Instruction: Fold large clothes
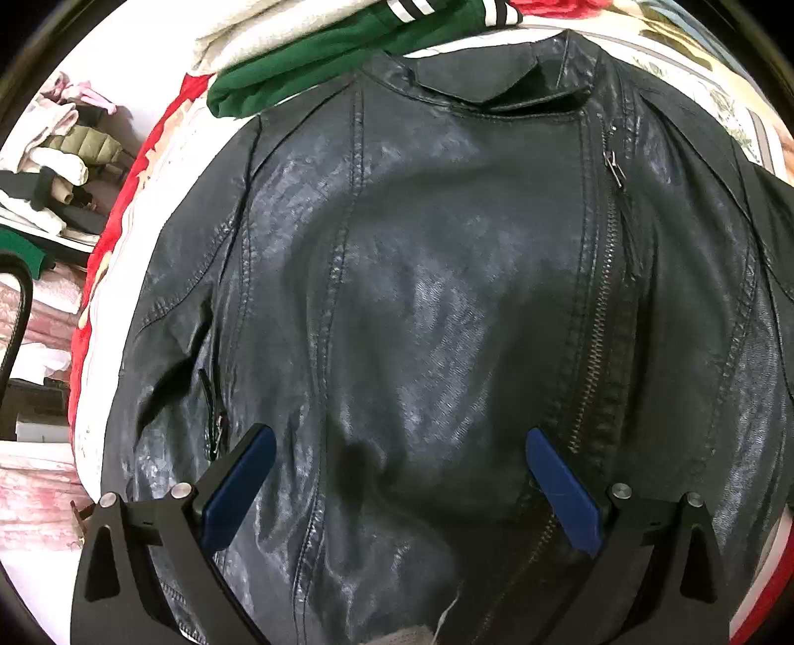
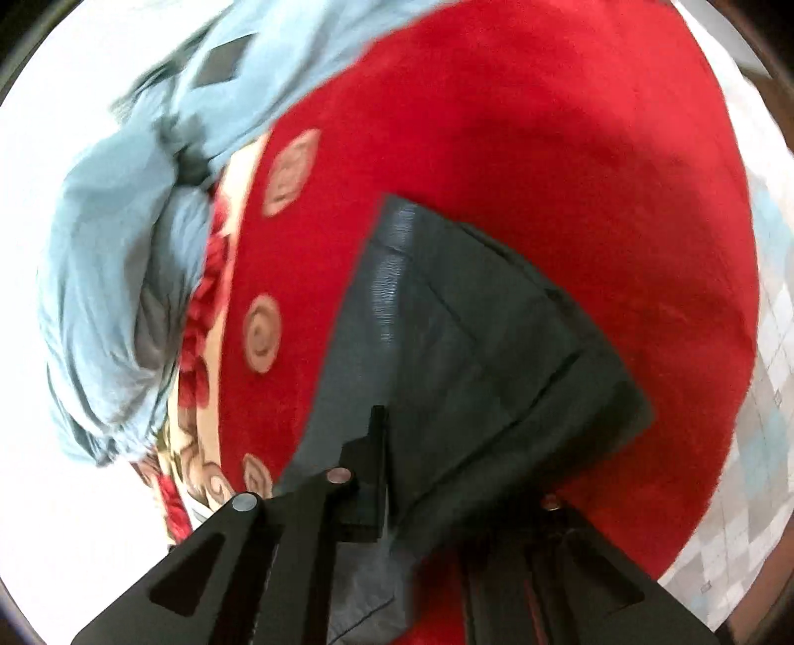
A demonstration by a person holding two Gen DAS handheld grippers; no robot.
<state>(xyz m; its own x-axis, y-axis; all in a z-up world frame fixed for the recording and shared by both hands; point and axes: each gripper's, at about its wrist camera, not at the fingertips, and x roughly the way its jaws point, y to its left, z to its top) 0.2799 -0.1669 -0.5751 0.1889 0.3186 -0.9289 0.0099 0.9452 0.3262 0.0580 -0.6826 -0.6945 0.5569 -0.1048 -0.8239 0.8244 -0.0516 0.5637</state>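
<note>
1. Lying front-up on the red blanket (image 2: 521, 149), the black jacket (image 1: 422, 278) is spread flat for folding.
2. Left tool (image 1: 401, 449) hovers wide above its hem.
3. Right tool (image 2: 392, 476) pinches a sleeve (image 2: 471, 317), likely to fold inward.

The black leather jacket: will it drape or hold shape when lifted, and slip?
The black leather jacket probably drapes heavily: it lies in soft bulges. Its glossy sheen suggests a slippery surface. The zipper may stiffen that edge.

Jacket (image 1: 446, 297) lies on blanket (image 2: 546, 124), folded clothes (image 1: 317, 44) behind.
</note>
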